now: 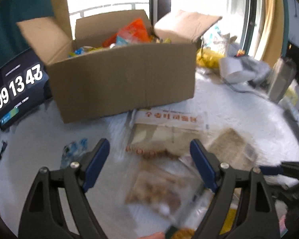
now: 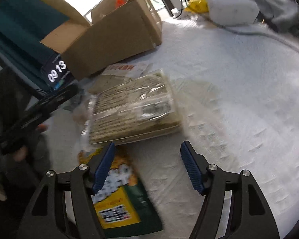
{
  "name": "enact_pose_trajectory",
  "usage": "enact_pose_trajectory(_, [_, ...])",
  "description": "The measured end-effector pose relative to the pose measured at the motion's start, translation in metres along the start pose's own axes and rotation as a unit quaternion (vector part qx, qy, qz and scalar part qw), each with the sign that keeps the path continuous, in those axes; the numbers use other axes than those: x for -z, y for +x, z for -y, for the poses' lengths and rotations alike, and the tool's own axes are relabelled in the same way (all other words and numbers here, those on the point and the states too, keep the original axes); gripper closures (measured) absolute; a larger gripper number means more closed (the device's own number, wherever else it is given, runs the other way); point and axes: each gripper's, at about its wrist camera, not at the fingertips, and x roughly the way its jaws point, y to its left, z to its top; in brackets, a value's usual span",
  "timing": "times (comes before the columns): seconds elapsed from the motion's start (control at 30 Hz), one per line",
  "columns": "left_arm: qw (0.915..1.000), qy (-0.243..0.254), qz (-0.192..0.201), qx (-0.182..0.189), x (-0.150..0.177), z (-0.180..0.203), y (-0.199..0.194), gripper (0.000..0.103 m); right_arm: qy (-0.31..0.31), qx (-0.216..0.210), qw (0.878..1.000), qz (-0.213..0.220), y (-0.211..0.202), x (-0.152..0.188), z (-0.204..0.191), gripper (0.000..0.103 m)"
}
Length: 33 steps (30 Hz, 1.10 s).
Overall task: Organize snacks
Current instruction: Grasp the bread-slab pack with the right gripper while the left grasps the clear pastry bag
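Observation:
An open cardboard box [image 1: 125, 79] [image 2: 109, 35] holds several bright snack bags at the back of the white table. My left gripper [image 1: 149, 145] is open above a blurred clear packet of brown snacks [image 1: 159, 189], and its pads do not press on the packet. A white packet with red lettering [image 1: 169, 119] lies in front of the box. My right gripper [image 2: 147, 145] is open with nothing between its pads. Its left finger hangs over a yellow and green packet [image 2: 119, 199]. Just ahead of it lies a flat clear-wrapped packet [image 2: 133, 107].
A tablet showing a clock [image 1: 18, 87] leans left of the box. A small blue wrapper [image 1: 75, 151] lies near the left finger. A paper roll [image 1: 235, 69], a yellow bag [image 1: 207, 57] and a metal flask [image 1: 283, 79] crowd the back right. Bare white cloth [image 2: 239, 99] spreads to the right.

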Motion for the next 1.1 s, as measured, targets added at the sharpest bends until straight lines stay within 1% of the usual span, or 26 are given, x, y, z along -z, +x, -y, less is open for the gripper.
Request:
enact_pose_trajectory(0.03, [0.9999,0.001,-0.01,-0.008,-0.003,0.001,0.009,0.019,0.006,-0.012,1.0,-0.003,0.001,0.001,-0.002,0.032])
enact_pose_trajectory(0.13, [0.9994,0.014,-0.031,-0.006,-0.004,0.005,0.023,0.019,0.011,-0.028,1.0,-0.007,0.006,0.003,-0.008,0.032])
enact_pose_trajectory(0.2, [0.9983,0.027,-0.051,0.0,0.0,0.01,0.031,0.019,0.014,-0.035,0.999,-0.006,0.01,0.001,-0.012,0.032])
enact_pose_trajectory(0.33, [0.9951,0.049,-0.082,0.025,0.017,0.02,0.037,0.019,0.037,-0.045,0.998,0.0,0.018,-0.012,-0.009,0.032])
enact_pose_trajectory(0.43, [0.9945,0.06,-0.081,0.03,0.025,0.028,0.033,0.019,0.06,-0.048,0.997,0.011,0.021,-0.022,-0.001,0.032])
enact_pose_trajectory(0.53, [0.9944,0.054,-0.083,0.038,0.026,0.027,0.031,0.019,0.091,-0.061,0.994,0.018,0.024,-0.031,0.008,0.032])
enact_pose_trajectory(0.57, [0.9948,0.048,-0.082,0.038,0.025,0.026,0.029,0.019,0.098,-0.064,0.993,0.022,0.025,-0.033,0.011,0.032])
enact_pose_trajectory(0.6, [0.9952,0.042,-0.08,0.037,0.025,0.025,0.025,0.019,0.101,-0.062,0.993,0.026,0.026,-0.035,0.012,0.036])
enact_pose_trajectory(0.63, [0.9961,0.032,-0.074,0.036,0.023,0.021,0.019,0.019,0.103,-0.045,0.993,0.032,0.026,-0.038,0.014,0.055])
enact_pose_trajectory(0.67, [0.9967,0.025,-0.069,0.035,0.023,0.018,0.014,0.019,0.1,-0.031,0.994,0.037,0.025,-0.038,0.015,0.061])
enact_pose_trajectory(0.77, [0.9978,0.001,-0.062,0.024,0.024,0.008,0.0,0.019,0.092,-0.031,0.994,0.051,0.018,-0.041,0.017,0.069])
enact_pose_trajectory(0.83, [0.9973,-0.011,-0.071,0.017,0.029,0.002,-0.005,0.019,0.075,-0.021,0.995,0.065,0.008,-0.042,0.015,0.071])
enact_pose_trajectory(0.87, [0.9964,-0.018,-0.081,0.014,0.033,-0.001,-0.006,0.019,0.068,-0.018,0.995,0.07,0.004,-0.042,0.013,0.072])
enact_pose_trajectory(0.97, [0.9927,-0.057,-0.104,0.022,0.044,-0.008,-0.011,0.019,0.051,-0.016,0.995,0.081,-0.005,-0.042,0.013,0.073])
enact_pose_trajectory(1.03, [0.988,-0.087,-0.122,0.036,0.049,-0.012,-0.008,0.019,0.039,-0.011,0.995,0.088,-0.011,-0.04,0.013,0.074])
enact_pose_trajectory(1.1, [0.9792,-0.126,-0.146,0.061,0.053,-0.016,0.004,0.019,0.034,-0.011,0.995,0.094,-0.013,-0.04,0.015,0.074])
